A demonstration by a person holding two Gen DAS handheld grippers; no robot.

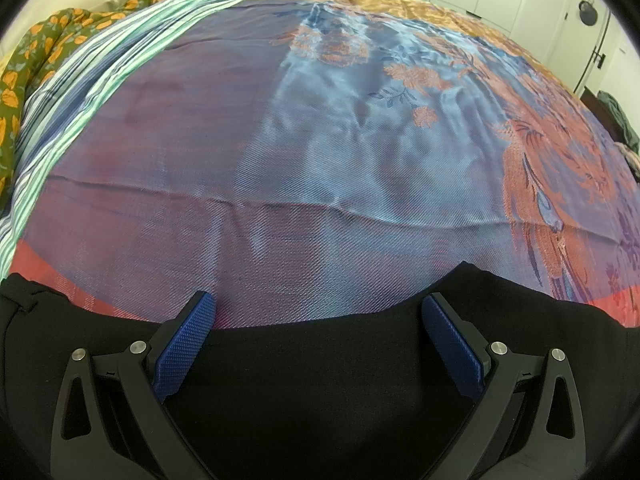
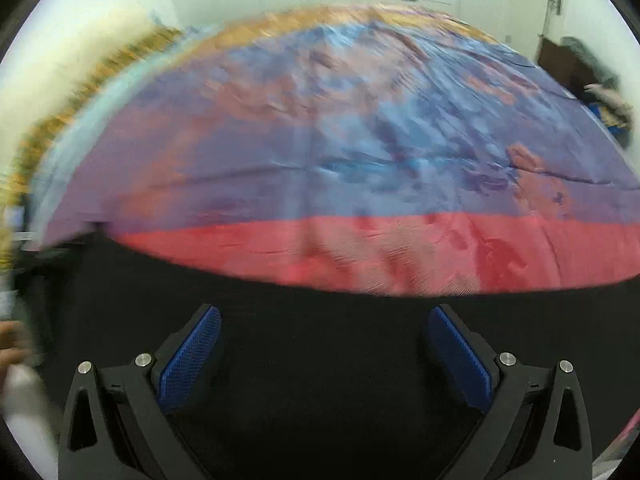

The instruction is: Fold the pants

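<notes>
We're at the pre-grasp step: black fabric pants (image 1: 320,380) lie flat on the near edge of the shiny blue-and-red patterned bedspread (image 1: 320,140). Left gripper (image 1: 318,312) & right gripper (image 2: 324,326) both spread wide over the cloth, holding nothing. Right view blurred. Next, probably: drop onto an edge, pinch, then fold across.
</notes>
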